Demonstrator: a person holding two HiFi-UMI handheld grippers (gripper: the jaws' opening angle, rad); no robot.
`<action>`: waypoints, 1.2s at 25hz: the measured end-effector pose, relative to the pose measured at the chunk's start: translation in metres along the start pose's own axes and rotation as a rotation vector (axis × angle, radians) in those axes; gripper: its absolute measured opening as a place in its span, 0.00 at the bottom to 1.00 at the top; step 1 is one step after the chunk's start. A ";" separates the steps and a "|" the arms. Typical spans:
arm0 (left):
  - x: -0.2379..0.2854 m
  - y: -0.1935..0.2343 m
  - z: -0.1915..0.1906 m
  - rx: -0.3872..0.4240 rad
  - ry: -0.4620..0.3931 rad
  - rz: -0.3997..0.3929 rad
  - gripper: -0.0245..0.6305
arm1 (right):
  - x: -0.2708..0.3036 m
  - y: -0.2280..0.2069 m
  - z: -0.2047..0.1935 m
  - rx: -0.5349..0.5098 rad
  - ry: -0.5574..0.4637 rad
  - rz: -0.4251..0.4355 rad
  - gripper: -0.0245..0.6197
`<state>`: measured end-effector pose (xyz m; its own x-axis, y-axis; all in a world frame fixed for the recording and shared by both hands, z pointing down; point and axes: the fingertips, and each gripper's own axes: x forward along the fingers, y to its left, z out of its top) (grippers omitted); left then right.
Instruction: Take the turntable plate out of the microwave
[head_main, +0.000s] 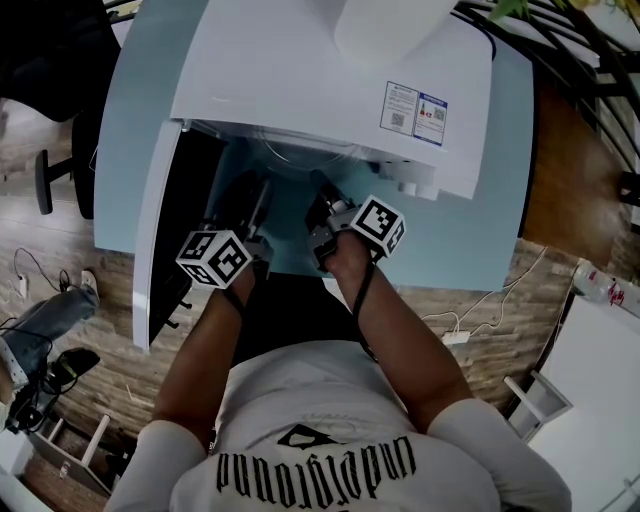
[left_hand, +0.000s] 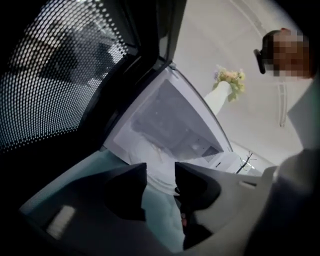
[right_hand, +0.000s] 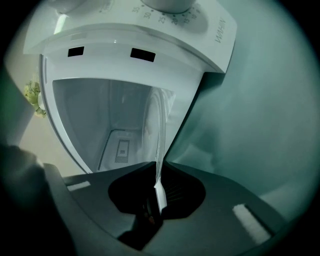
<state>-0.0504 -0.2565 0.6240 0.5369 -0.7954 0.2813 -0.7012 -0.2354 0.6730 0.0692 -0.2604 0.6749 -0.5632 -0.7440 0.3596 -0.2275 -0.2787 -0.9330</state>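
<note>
Glass turntable plate (right_hand: 161, 140): seen edge-on in the right gripper view, its rim clamped between the jaws of the right tool (right_hand: 159, 175). The disc extends from that grip toward the open cavity of the white microwave (head_main: 300, 60), which stands on the pale blue table (head_main: 130, 120) with its door (head_main: 160, 230) swung wide to the left. The plate appears to be at the cavity mouth, not yet clear of it.

Left tool (left_hand: 160, 175): jaws apart, pressing on nothing. The plate's pale rim shows in the gap beyond the tips.

Handling, as judged:
- Rigid, fairly heavy for a single rim grip, smooth, and breakable if dropped or knocked on the cavity frame.
- Take hold at the rim only, one tool on each side, roughly opposite each other.
- Keep the disc level; a one-sided grip invites slipping and sagging
</note>
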 end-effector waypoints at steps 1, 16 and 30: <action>0.000 0.003 -0.001 -0.025 -0.006 0.003 0.35 | -0.002 0.000 -0.001 -0.001 0.003 0.000 0.10; 0.020 0.033 -0.026 -0.457 -0.063 -0.001 0.47 | -0.026 -0.007 -0.017 -0.007 0.049 0.001 0.09; 0.044 0.036 -0.029 -0.620 -0.073 -0.083 0.34 | -0.039 -0.008 -0.029 -0.010 0.085 0.008 0.09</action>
<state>-0.0380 -0.2840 0.6803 0.5290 -0.8298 0.1778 -0.2444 0.0517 0.9683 0.0697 -0.2118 0.6685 -0.6300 -0.6920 0.3524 -0.2305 -0.2667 -0.9358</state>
